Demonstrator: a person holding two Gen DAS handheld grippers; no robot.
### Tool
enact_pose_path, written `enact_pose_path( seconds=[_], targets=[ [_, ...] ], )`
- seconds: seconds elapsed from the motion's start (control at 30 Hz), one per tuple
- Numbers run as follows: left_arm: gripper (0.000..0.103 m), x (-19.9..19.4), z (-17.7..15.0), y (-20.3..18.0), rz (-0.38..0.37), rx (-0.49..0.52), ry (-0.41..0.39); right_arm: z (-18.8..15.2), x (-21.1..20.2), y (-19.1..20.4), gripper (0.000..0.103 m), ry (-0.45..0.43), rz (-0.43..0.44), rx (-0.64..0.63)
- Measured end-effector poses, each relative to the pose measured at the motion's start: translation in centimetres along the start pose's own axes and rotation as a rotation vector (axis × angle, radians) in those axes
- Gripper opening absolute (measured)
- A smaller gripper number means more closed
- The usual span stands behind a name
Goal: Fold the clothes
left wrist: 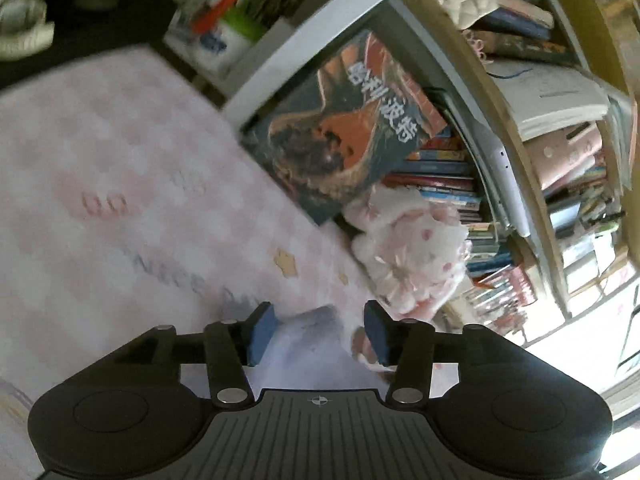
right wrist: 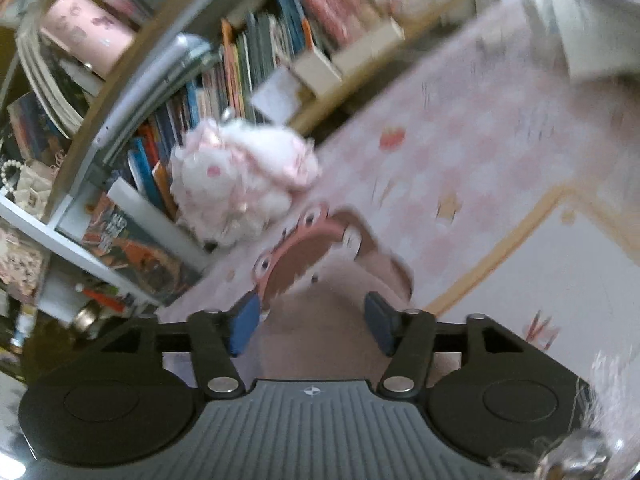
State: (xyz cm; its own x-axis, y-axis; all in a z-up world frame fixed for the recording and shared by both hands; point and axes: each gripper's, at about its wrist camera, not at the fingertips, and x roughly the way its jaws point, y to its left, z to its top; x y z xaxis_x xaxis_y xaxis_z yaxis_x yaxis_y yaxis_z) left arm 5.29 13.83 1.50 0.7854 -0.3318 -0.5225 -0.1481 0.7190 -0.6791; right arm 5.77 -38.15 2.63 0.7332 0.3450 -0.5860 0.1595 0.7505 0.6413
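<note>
Both grippers, left gripper (left wrist: pixel 318 330) and right gripper (right wrist: pixel 312 322), gape wide over garment (right wrist: pixel 320 304) near bed edge; grasp likely next.

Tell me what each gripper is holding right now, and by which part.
Nothing is held. The left gripper is open over a pale garment; the right gripper is open over a pink garment, its pads not closed on cloth.
</note>
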Motion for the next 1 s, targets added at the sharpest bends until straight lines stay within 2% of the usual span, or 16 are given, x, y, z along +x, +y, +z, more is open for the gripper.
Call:
enact_pose_path(
  seconds=[0.1, 0.17, 0.33, 0.47, 0.6, 0.77, 0.87, 0.9, 0.93, 0.97, 1.0],
  targets=[
    [0.049, -0.4, -0.1, -0.2, 0.028, 0.090, 0.015, 0.5, -0.8, 0.3, 0.057, -0.026, -0.019, -0.076],
    [0.049, -0.3, -0.7, -0.5, 0.035, 0.153, 0.040, 0.3, -1.1, 0.8, 0.057, -0.024, -0.051, -0.169],
    [0.050, 1.9, -2.9, -2.3, 0.096, 0.348, 0.142, -2.7, 0.8, 1.3, 0.057, 0.042, -0.181, -0.445],
    [0.050, 3.7, -4.3, -4.0, 0.132, 0.510, 0.166, -4.1, 2.8, 0.6, 0.054, 0.075, -0.240, -0.498],
    [0.048, 5.0, -4.7, -5.2, 0.177, 0.607, 0.126, -3.9, 4.1, 0.6, 0.043, 0.076, -0.259, -0.505],
    [0.048, 7.3, -5.1, -6.3, 0.231, 0.724, 0.126, -3.4, 5.7, 0.9, 0.031, 0.074, -0.274, -0.513],
    [0.047, 8.3, -5.4, -6.1, 0.258, 0.768, 0.142, -3.0, 6.6, 1.0, 0.013, 0.073, -0.283, -0.517],
    [0.040, 8.5, -5.4, -5.9, 0.263, 0.778, 0.150, -2.9, 6.8, 1.1, 0.011, 0.071, -0.284, -0.518],
    [0.016, 8.7, -5.5, -5.8, 0.268, 0.788, 0.158, -2.9, 6.6, 1.1, 0.009, 0.064, -0.279, -0.513],
    [0.004, 8.7, -5.5, -5.7, 0.262, 0.798, 0.162, -2.8, 6.3, 1.2, 0.009, 0.057, -0.274, -0.509],
    [0.005, 8.2, -5.6, -5.8, 0.248, 0.807, 0.146, -2.7, 6.1, 1.2, 0.008, 0.050, -0.269, -0.505]
  ],
)
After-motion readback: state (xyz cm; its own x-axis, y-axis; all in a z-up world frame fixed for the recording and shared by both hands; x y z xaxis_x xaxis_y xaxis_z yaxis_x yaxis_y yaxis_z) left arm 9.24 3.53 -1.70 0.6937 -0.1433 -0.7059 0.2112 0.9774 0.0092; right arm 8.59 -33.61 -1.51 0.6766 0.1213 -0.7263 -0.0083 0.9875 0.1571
